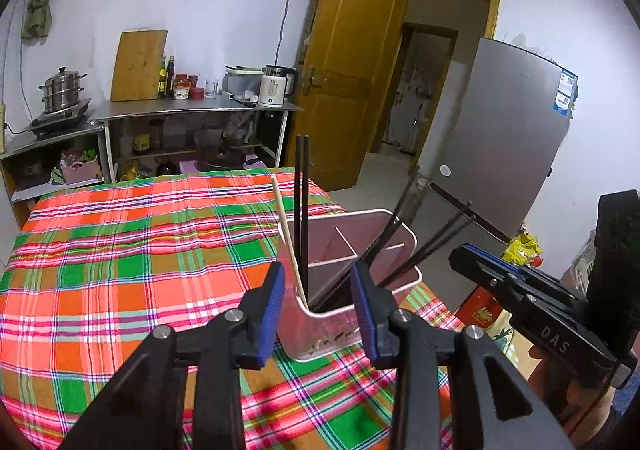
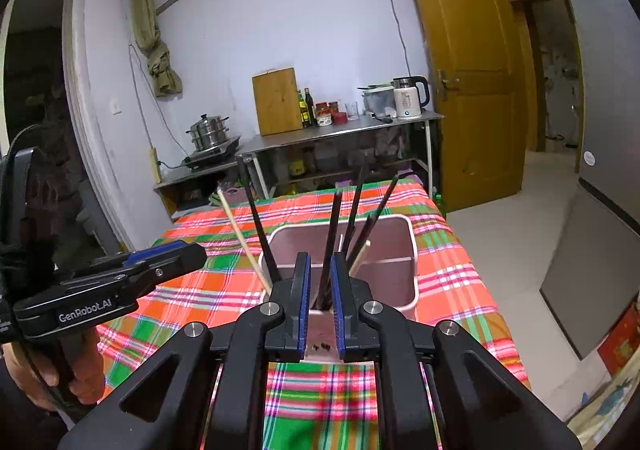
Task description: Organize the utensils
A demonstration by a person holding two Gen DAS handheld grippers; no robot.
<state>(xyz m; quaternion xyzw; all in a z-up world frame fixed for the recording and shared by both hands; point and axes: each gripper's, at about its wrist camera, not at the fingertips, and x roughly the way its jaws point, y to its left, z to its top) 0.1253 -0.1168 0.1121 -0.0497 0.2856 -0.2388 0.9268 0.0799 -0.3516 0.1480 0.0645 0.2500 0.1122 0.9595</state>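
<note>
A pink divided utensil holder [image 1: 404, 234] stands near the right edge of the plaid-covered table; it also shows in the right wrist view [image 2: 408, 246]. Several black chopsticks [image 1: 302, 209] and a light wooden chopstick [image 1: 286, 234] stand in it. My left gripper [image 1: 320, 306] is open just in front of the holder's near corner, with nothing between its blue pads. My right gripper [image 2: 320, 290] hovers at the holder's near rim, jaws a narrow gap apart, nothing held; black chopsticks [image 2: 332, 234] and a wooden one [image 2: 240, 238] rise behind it. The right gripper also shows in the left view [image 1: 472, 258].
The plaid tablecloth [image 1: 120, 250] covers the table. A steel shelf [image 2: 340, 129] with cutting board, bottles, kettle and steamer pot stands against the far wall. A grey fridge [image 1: 504, 137] and a wooden door [image 1: 344, 61] are to the right.
</note>
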